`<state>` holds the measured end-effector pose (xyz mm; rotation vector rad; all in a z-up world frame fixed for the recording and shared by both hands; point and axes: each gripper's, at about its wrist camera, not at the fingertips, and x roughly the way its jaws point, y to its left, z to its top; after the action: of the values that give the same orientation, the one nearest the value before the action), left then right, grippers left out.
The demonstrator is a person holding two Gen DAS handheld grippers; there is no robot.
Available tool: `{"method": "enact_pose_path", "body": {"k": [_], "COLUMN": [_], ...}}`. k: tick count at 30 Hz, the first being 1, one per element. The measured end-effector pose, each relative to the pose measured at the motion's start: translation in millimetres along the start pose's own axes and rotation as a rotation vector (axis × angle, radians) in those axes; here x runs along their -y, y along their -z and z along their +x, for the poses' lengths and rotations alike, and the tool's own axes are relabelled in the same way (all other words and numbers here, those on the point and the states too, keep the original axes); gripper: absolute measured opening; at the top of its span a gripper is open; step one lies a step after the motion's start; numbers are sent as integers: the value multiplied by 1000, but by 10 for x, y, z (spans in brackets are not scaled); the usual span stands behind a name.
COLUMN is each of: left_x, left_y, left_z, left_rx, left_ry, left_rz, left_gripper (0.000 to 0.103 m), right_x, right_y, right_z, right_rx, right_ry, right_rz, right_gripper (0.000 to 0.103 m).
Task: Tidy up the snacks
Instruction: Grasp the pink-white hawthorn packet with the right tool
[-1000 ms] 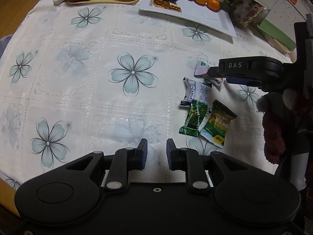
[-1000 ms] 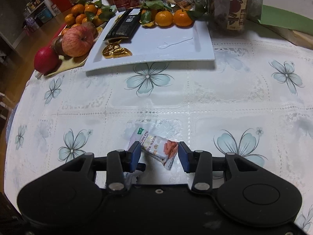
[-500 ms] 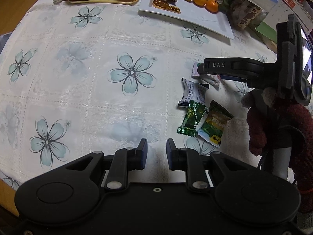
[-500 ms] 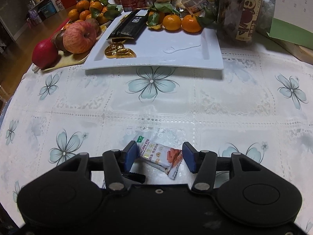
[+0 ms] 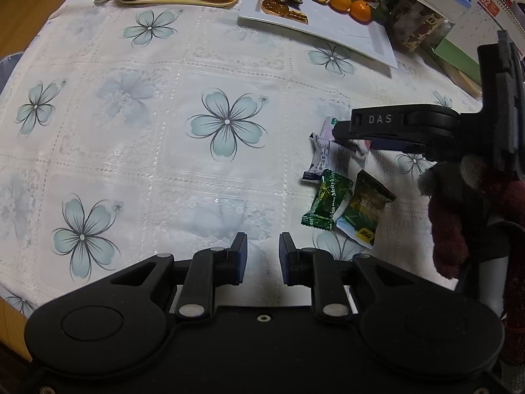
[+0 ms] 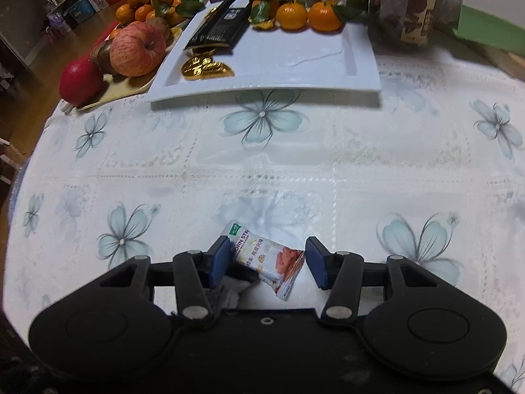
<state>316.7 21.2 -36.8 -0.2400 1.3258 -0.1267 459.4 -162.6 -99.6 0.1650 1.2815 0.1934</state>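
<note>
My right tool (image 6: 265,264) stands apart around the white snack packet (image 6: 267,261) lying on the desk (image 6: 262,170) — its left pad touches the packet, the right pad stays clear. My left tool (image 5: 262,257) is nearly together, empty, with the green candies (image 5: 326,202) lying just beyond to its right.

Looks like my place, a home dining/living rm. I'm at a round table w/ a lacy floral tablecloth (image 6: 262,151). Far edge: fruit tray w/ apples (image 6: 137,52), white plate (image 6: 295,65) of mandarins (image 6: 292,16) & gold-foil sweets, a snack jar (image 6: 410,3), a desk calendar (image 5: 485,6). Wood floor (image 5: 39,3) at left, cluttered shelves (image 6: 72,3) behind.
</note>
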Motion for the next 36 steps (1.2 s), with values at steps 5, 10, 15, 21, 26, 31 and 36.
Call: {"method": "enact_pose_path", "body": {"k": [5, 10, 15, 21, 26, 31, 36], "left_x": [10, 8, -15, -27, -34, -31, 32], "left_y": [-8, 3, -7, 0, -18, -39, -77], "left_z": [-10, 3, -22, -29, -11, 16, 45], "left_rx": [2, -5, 0, 0, -1, 4, 22], "left_ry": [2, -3, 5, 10, 9, 11, 26], "left_rz": [-1, 2, -8, -5, -12, -20, -14], "left_gripper": [28, 28, 28, 28, 28, 28, 28], "right_x": [28, -99, -250, -332, -363, -197, 40], "right_y": [32, 43, 111, 189, 221, 163, 137], "right_z": [-116, -117, -86, 36, 44, -62, -322], "right_rx": [-39, -4, -6, -10, 23, 40, 84], "right_ry": [-76, -28, 0, 43, 82, 63, 53], "right_rz": [36, -44, -172, -243, -265, -146, -14], "right_gripper": [52, 52, 52, 51, 28, 20, 20]}}
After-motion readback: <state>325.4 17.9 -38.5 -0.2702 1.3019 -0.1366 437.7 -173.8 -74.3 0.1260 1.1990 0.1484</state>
